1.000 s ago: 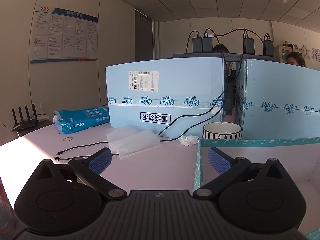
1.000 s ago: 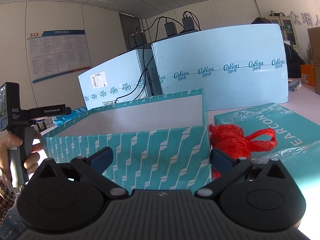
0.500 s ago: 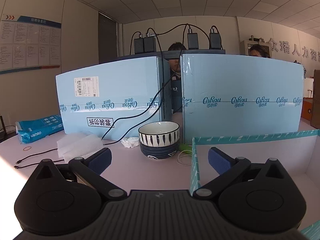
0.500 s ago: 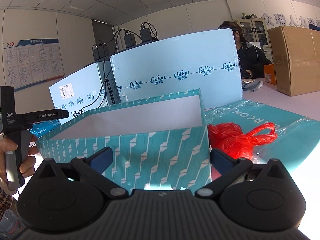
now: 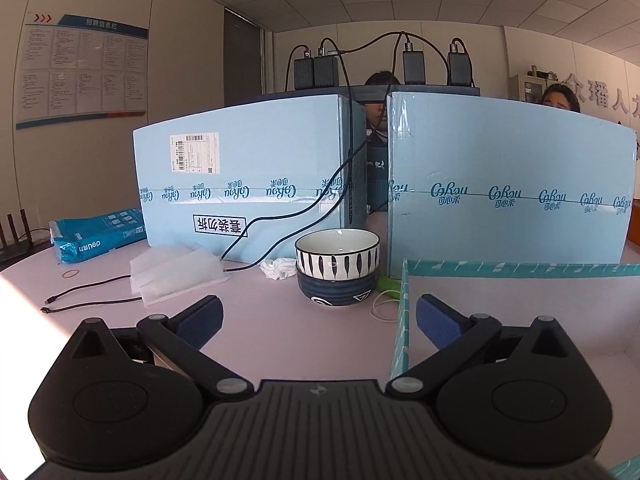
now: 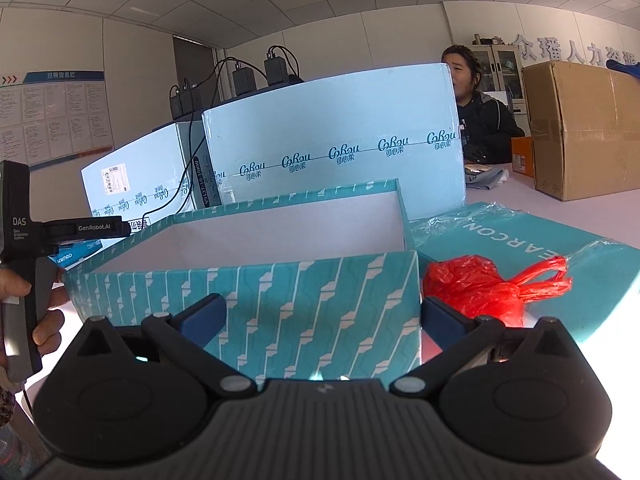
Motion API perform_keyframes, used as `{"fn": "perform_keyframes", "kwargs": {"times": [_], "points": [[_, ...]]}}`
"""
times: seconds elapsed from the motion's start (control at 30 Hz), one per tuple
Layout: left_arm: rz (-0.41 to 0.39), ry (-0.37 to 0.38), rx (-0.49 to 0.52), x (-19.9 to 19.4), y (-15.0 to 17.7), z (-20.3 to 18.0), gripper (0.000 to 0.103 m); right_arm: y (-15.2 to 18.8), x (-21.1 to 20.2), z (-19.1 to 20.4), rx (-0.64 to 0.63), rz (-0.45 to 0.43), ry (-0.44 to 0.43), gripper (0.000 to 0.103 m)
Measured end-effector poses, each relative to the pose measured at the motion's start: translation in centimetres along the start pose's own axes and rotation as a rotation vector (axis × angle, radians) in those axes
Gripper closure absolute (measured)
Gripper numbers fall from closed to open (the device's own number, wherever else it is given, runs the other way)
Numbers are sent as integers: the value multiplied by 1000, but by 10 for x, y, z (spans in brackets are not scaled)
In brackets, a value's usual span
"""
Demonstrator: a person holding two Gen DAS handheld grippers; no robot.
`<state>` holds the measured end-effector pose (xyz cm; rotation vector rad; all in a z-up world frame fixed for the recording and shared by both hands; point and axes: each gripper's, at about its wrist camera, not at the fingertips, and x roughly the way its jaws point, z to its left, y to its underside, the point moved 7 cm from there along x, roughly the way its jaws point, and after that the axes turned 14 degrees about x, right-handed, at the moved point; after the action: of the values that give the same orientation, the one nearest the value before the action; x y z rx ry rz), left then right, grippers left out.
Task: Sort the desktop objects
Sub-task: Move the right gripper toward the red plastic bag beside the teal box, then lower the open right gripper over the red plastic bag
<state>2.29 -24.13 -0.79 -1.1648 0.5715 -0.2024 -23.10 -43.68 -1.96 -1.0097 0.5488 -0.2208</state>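
Note:
My left gripper is open and empty, low over the pink table. Ahead of it two stacked bowls stand, a striped white one in a dark blue one. A teal patterned open box has its left wall between my left fingers; the same box fills the right wrist view. My right gripper is open and empty, close to the box's near wall. A red plastic bag lies right of the box. A crumpled tissue, white foam sheets and a black cable lie left of the bowls.
Two big light-blue cartons wall off the back of the table. A blue paper pack and a rubber band lie at the left. A teal wrapped package and a brown carton are on the right. People sit behind.
My left gripper swung right one second ago, then back a little left, with the bowls now centred ahead. My right gripper turned right, bringing the brown carton into view. Both stayed open.

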Motion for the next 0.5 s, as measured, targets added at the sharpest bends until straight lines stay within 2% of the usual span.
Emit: {"fn": "perform_keyframes", "kwargs": {"times": [0.07, 0.13, 0.2, 0.23, 0.27, 0.37, 0.43, 0.5], "points": [[12, -9, -27, -1, 6, 10, 0, 2, 3, 4, -15, 13, -10, 0], [-2, 31, -70, -9, 14, 18, 0, 4, -1, 7, -9, 22, -20, 0], [-18, 33, -116, -22, 23, 26, 0, 6, -11, 4, 9, 13, -28, 0], [-26, 11, -129, -30, 27, 29, 0, 6, -17, 0, 26, -4, -25, 0], [-42, 25, -143, -39, 31, 31, 0, 7, -23, -4, 46, -22, -20, 0], [-100, 106, -222, -64, 45, 33, 0, 9, -43, -18, 113, -83, -6, 0], [-127, 148, -313, -79, 57, 37, 0, 9, -58, -26, 132, -150, 34, 0], [-115, 157, -380, -89, 71, 39, 0, 9, -72, -33, 134, -225, 88, 0]]}}
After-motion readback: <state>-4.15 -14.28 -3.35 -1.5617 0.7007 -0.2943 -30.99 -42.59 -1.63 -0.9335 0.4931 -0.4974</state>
